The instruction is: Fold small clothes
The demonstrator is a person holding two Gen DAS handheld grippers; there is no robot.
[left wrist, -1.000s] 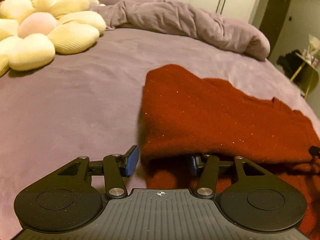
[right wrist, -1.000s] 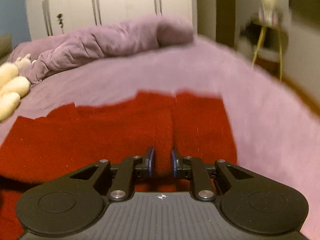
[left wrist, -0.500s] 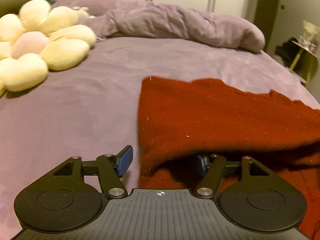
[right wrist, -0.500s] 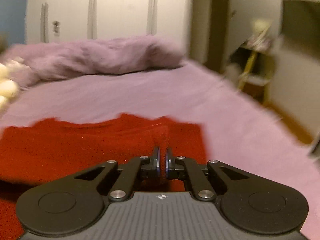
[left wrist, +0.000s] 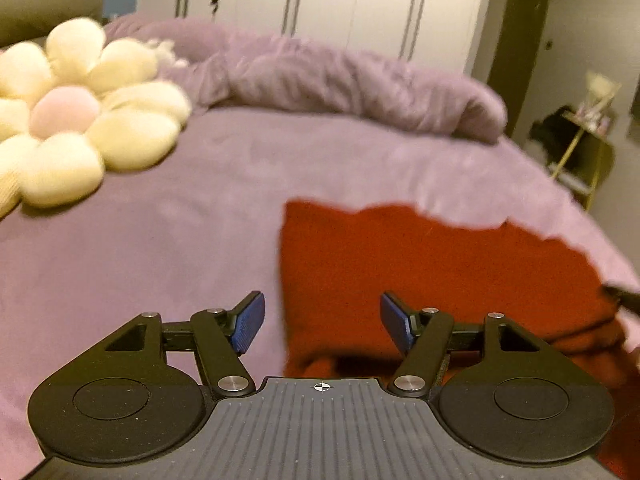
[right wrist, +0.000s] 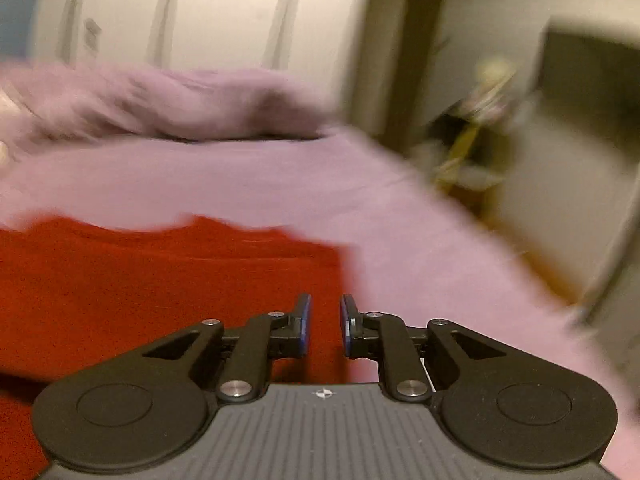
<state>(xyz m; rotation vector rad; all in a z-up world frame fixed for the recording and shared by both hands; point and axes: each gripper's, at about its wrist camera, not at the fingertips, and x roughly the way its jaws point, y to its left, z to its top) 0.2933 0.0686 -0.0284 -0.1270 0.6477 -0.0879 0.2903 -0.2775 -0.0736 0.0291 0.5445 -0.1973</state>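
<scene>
Our left tool (left wrist: 322,316) now gapes wide and empty at the bottom of its frame; half a second ago its right finger sat hidden under the red garment (left wrist: 420,272), which has dropped free and lies folded over on the purple bed (left wrist: 180,248), lower right of centre. Our right tool (right wrist: 324,324) was pinched nearly shut a moment ago and has parted to a narrow gap, gripping nothing, over the garment's right edge. We judge this fold released and laid; next comes another fold or smoothing.
</scene>
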